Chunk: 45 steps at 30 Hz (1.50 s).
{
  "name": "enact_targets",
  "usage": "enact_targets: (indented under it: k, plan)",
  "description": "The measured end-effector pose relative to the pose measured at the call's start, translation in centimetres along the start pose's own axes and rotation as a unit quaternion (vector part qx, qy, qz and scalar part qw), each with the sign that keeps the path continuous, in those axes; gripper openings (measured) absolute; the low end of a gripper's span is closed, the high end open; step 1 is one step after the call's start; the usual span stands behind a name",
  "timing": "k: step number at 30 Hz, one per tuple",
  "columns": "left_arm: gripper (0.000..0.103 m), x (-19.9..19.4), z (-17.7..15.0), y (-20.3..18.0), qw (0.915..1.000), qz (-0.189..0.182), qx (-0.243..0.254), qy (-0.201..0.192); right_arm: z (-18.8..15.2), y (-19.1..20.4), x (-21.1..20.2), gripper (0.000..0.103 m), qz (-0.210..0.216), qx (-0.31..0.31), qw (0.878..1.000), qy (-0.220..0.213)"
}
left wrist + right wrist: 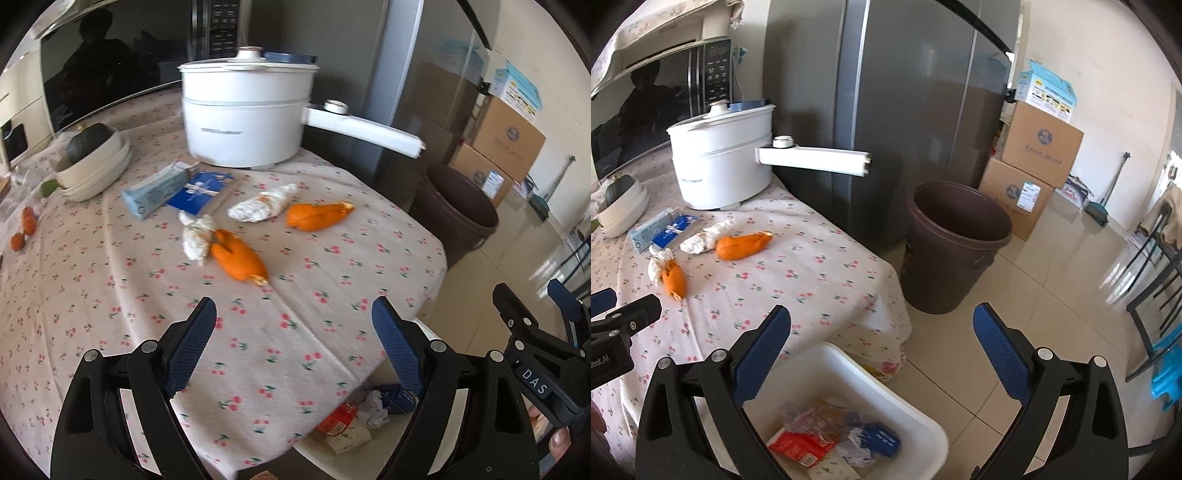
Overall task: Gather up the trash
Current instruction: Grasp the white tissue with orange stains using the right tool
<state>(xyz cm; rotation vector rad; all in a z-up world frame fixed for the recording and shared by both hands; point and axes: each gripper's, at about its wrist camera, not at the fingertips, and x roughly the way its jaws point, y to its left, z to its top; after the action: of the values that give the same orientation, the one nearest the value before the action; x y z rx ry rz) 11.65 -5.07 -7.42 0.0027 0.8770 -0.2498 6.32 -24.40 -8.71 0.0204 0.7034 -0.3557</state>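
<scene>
Our left tool (293,332) and right tool (881,341) both stand apart, empty. Ahead of the left lie orange peels (240,258) on the bench (110,277). Only the right view shows the white bin (849,369) wholly, trash (834,439) inside, below its fingers.

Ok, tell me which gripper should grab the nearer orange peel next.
Left. The left gripper is open over the tablecloth, facing the nearer orange peel; the right gripper hangs over the white bin.

"DAS" label on right gripper (554,317); "bot.AI" on left gripper (613,332)
</scene>
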Motion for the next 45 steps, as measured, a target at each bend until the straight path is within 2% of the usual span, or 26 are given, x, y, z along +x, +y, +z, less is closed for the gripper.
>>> enact_targets:
  k: [12,27,33,38,41,42,45]
  plan:
    - [0.082,-0.6,0.8,5.9,0.9977,0.045,-0.051,-0.005,2.2,6.3,0.7,0.096,0.049,-0.025,0.998,-0.012]
    - [0.082,-1.5,1.0,14.0,0.9870,0.096,-0.129,0.002,3.5,15.1,3.8,0.096,0.110,-0.079,0.990,0.026]
    - [0.082,-2.5,1.4,17.2,0.9801,0.102,-0.170,-0.004,4.2,20.3,6.2,0.096,0.142,-0.118,0.981,0.055]
    - [0.082,-3.5,1.7,19.2,0.9747,0.100,-0.200,-0.013,4.6,24.7,8.1,0.096,0.177,-0.154,0.968,0.085]
    - [0.083,-3.8,1.7,20.1,0.9723,0.097,-0.212,-0.015,4.6,26.6,9.2,0.096,0.180,-0.170,0.964,0.100]
    - [0.083,-3.9,1.8,20.4,0.9713,0.096,-0.217,-0.016,4.5,27.2,9.7,0.095,0.182,-0.178,0.961,0.107]
    - [0.083,-4.0,1.8,20.9,0.9703,0.094,-0.222,-0.018,4.1,28.7,10.5,0.082,0.187,-0.198,0.955,0.118]
